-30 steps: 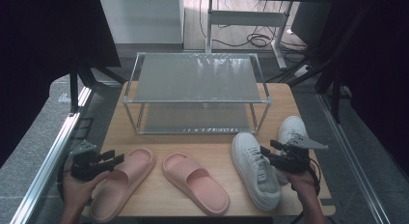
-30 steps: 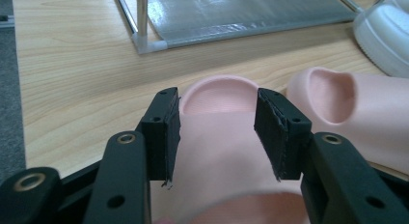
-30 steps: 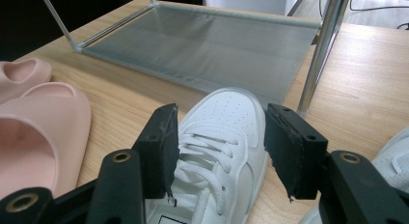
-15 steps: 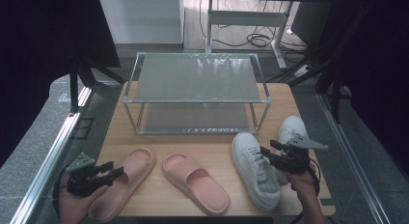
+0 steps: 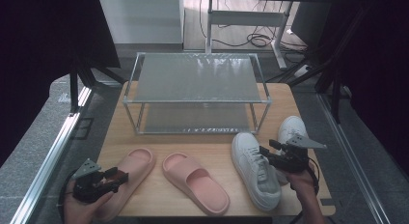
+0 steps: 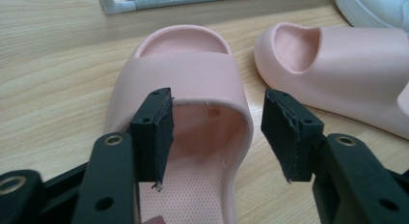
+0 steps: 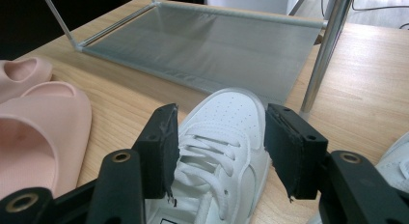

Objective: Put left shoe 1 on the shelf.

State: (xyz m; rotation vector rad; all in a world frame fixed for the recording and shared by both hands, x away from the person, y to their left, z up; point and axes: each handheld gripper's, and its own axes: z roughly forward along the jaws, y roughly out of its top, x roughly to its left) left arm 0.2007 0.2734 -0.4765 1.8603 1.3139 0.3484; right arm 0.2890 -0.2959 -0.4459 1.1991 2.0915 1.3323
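A: Four shoes lying on the table [image 5: 144, 137] in the high view, in front of the rack [image 5: 195, 84]. Left gripper [image 5: 118, 177] hovering at the heel end of the left pink slide [image 5: 129, 178], jaws just been opening, nothing clamped.

B: Right gripper [image 5: 266, 154] sitting over the white sneaker [image 5: 254, 171], 2nd sneaker [image 5: 289, 132] just beside.

A: Left gripper view: jaws standing wide either side of the slide's strap [image 6: 193, 81], pads not pressing. Foam's looking soft and light, prob squashy, so I'd be pinching that strap edge.

B: Right gripper view: jaws apart, straddling the sneaker's laces [image 7: 205, 147], no contact showing. Stiffer, heavier shoe imo; the collar or tongue is looking like the best hold.
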